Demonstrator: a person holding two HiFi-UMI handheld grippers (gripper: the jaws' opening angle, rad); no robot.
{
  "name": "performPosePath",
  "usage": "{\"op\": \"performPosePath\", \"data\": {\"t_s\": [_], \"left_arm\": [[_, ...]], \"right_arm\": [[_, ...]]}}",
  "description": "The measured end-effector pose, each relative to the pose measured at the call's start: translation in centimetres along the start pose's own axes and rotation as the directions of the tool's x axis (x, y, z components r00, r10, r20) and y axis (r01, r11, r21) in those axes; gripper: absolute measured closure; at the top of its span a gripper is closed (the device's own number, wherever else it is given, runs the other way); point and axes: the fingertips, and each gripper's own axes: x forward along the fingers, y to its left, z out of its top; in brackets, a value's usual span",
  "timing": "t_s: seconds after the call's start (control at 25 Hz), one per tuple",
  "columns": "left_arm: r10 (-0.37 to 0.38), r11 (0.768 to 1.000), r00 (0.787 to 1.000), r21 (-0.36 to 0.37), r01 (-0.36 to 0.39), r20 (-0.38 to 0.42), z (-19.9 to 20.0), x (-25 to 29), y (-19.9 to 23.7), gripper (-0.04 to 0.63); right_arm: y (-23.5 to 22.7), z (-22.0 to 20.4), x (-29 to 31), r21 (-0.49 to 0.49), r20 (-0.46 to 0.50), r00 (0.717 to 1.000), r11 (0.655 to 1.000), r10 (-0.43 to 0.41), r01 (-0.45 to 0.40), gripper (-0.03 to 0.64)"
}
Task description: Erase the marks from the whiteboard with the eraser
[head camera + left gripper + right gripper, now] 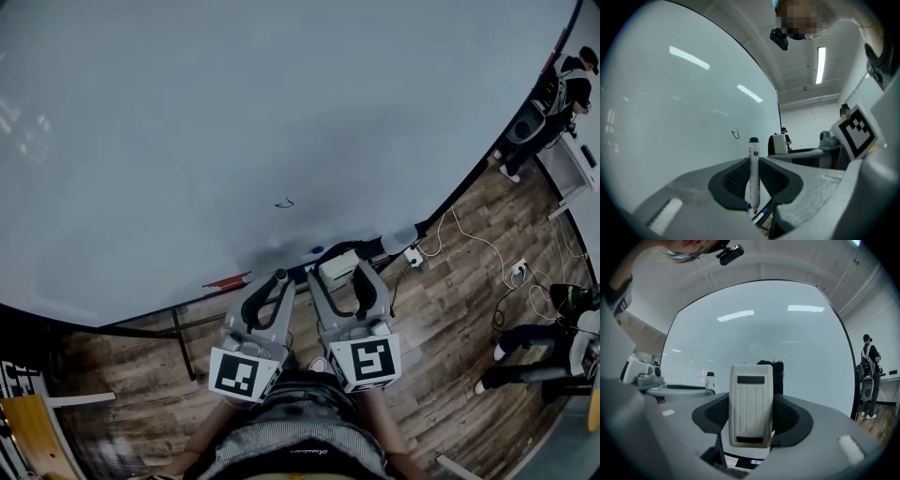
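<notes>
Right gripper (342, 274) was clamped on the eraser (337, 263), held upright between both jaws, near the whiteboard's (234, 122) lower edge. Its own view showed the ribbed white eraser back (751, 405) and the dark felt behind it facing the board.

Left gripper (266, 291) was closed on a marker (753, 173), cap up; the head view showed only the black cap (280, 275).

One small black mark (284, 202) lay up and left of the eraser, well apart from it. The left gripper view also caught it (736, 134).

A person (868, 376) stood at the far right, beyond the board's edge, seen also from the head (553, 103).
</notes>
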Motion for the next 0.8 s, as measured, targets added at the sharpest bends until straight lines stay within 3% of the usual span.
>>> {"op": "performPosePath", "data": {"t_s": [0.44, 0.8], "left_arm": [[-0.029, 0.998, 1.000, -0.049, 0.028, -0.008, -0.6, 1.9, 3.2, 0.523], [-0.094, 0.994, 0.996, -0.049, 0.095, 0.009, -0.4, 1.9, 5.1, 0.523]], "right_arm": [[-1.6, 0.7, 4.6, -0.038, -0.024, 0.998, 0.997, -0.062, 0.061, 0.368], [-1.8, 3.1, 7.0, -0.058, 0.042, 0.995, 0.994, -0.089, 0.091, 0.368]]}}
